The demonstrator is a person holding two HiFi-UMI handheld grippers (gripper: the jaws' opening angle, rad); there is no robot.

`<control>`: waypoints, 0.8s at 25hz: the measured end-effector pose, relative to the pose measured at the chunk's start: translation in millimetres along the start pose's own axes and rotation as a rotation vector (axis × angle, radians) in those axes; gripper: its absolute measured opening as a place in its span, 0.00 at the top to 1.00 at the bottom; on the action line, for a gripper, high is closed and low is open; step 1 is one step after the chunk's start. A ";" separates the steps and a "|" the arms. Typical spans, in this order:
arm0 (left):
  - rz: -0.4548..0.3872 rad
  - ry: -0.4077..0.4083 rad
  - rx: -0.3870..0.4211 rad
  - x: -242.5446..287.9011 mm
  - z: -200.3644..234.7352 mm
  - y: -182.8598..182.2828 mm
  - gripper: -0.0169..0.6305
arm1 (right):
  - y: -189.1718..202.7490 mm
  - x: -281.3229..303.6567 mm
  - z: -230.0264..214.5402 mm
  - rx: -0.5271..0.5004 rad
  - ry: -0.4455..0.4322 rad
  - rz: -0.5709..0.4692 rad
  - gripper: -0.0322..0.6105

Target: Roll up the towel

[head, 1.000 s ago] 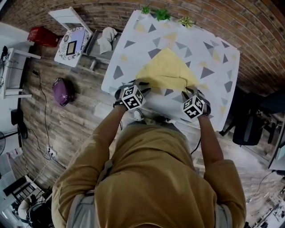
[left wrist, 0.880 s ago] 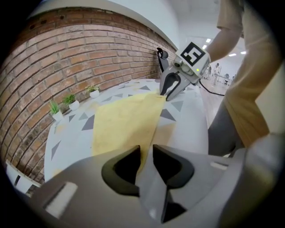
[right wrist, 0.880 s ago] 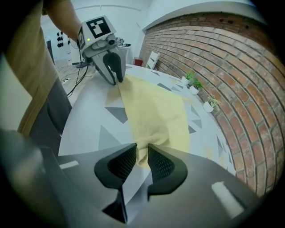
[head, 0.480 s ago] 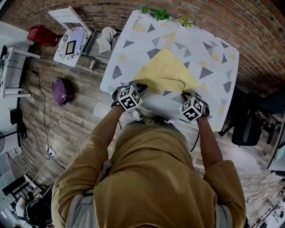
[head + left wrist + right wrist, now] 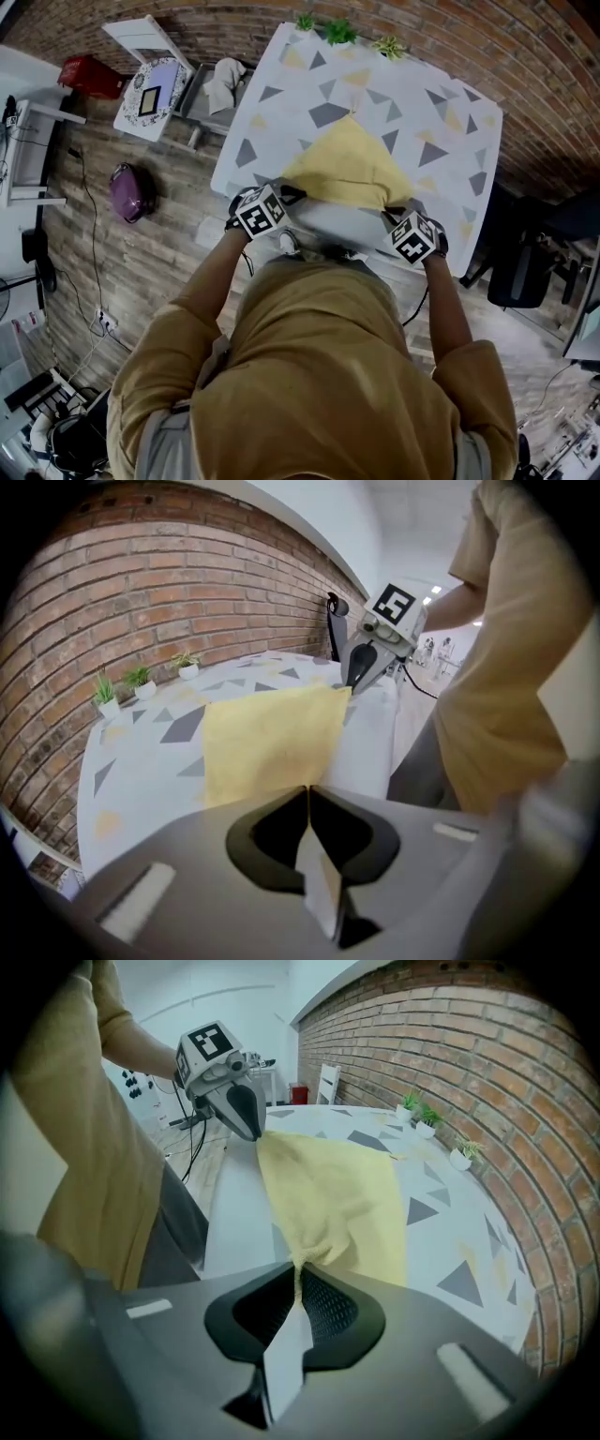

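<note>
Pinching the two near corners of the yellow towel (image 5: 342, 169), we have the left gripper (image 5: 307, 791) and the right gripper (image 5: 298, 1269) both clamped on cloth at the front edge of the desk (image 5: 272, 122).

Second: Do we read both as a true grip?

First: We do. Each gripper's own view shows its jaws closed to a slit with yellow fabric caught at the tips, and on the right the cloth bunches where it is bitten.

Second: Why hold it by the corners, set wide apart?

First: We judge it keeps the near hem stretched straight between the two grippers, so a roll can start evenly across the width. The rest of the towel lies on the patterned desk, its far end pointing toward three small potted plants (image 5: 339, 31) and stopping well short of them.

Second: Room to work?

First: Plenty ahead of us — bare desk runs beyond the towel up to the plants, and on either side of it. The tight spot is at our end. The grippers sit at the edge nearest our body, so any turn of the hem has to go forward, away from us. The brick wall (image 5: 422, 23) stands just past the plants.
</note>
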State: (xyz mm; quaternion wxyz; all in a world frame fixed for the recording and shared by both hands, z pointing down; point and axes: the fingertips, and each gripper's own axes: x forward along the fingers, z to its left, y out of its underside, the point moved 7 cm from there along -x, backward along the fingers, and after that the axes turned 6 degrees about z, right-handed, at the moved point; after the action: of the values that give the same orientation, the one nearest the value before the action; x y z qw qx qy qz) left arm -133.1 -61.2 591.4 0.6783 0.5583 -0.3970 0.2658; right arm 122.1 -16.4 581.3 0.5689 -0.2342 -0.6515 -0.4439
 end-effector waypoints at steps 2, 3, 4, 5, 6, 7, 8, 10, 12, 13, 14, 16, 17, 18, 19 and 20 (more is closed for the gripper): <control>-0.007 0.019 -0.010 -4.8 2.7 -2.0 0.87 | -1.5 -5.7 -1.8 0.000 -0.024 0.000 0.91; -0.012 0.030 -0.016 -7.1 4.5 -4.1 0.87 | -1.9 -7.2 -2.8 0.004 -0.040 0.001 0.91; -0.017 0.043 -0.024 -9.3 6.5 -6.6 0.87 | -2.5 -8.1 -4.3 0.007 -0.056 0.003 0.91; -0.022 0.057 -0.034 -11.2 8.8 -9.0 0.87 | -4.6 -9.9 -6.7 0.007 -0.069 0.006 0.91; -0.024 0.072 -0.043 -12.5 11.5 -11.2 0.87 | -8.5 -13.6 -10.0 0.003 -0.082 0.009 0.91; -0.020 0.085 -0.047 -13.1 14.6 -12.5 0.87 | -13.5 -18.7 -13.8 -0.005 -0.096 0.014 0.91; -0.010 0.096 -0.043 -12.5 18.3 -12.4 0.87 | -17.5 -22.8 -17.9 -0.012 -0.114 0.023 0.91; 0.019 0.125 -0.027 -10.4 24.5 -10.9 0.87 | -20.2 -24.9 -26.1 -0.029 -0.154 0.054 0.91; 0.041 0.170 -0.027 -9.9 27.5 -12.7 0.87 | -21.0 -23.8 -32.3 -0.057 -0.200 0.094 0.91; 0.047 0.194 -0.030 -9.8 28.5 -14.4 0.87 | -21.8 -22.6 -34.6 -0.071 -0.224 0.116 0.91; 0.054 0.215 -0.030 -9.6 29.3 -16.2 0.87 | -22.6 -20.9 -36.5 -0.084 -0.250 0.137 0.91; 0.063 0.248 -0.026 -8.6 30.9 -19.4 0.87 | -23.3 -16.7 -39.9 -0.098 -0.299 0.175 0.91; 0.059 0.260 -0.033 -8.1 32.6 -21.0 0.87 | -23.4 -15.0 -42.3 -0.096 -0.319 0.186 0.91; 0.049 0.268 -0.048 -7.9 35.1 -22.4 0.87 | -24.0 -13.8 -45.7 -0.087 -0.334 0.189 0.91; 0.037 0.271 -0.067 -8.2 38.4 -23.6 0.87 | -25.1 -13.3 -49.8 -0.073 -0.344 0.183 0.91; 0.028 0.269 -0.084 -8.6 42.1 -24.3 0.87 | -26.7 -13.2 -54.4 -0.056 -0.352 0.172 0.91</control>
State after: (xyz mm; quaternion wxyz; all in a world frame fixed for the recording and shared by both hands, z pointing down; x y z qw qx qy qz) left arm -128.4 -107.0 573.5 0.7445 0.4830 -0.3209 0.3308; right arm 132.7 -73.0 558.2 0.4754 -0.3788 -0.7058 -0.3637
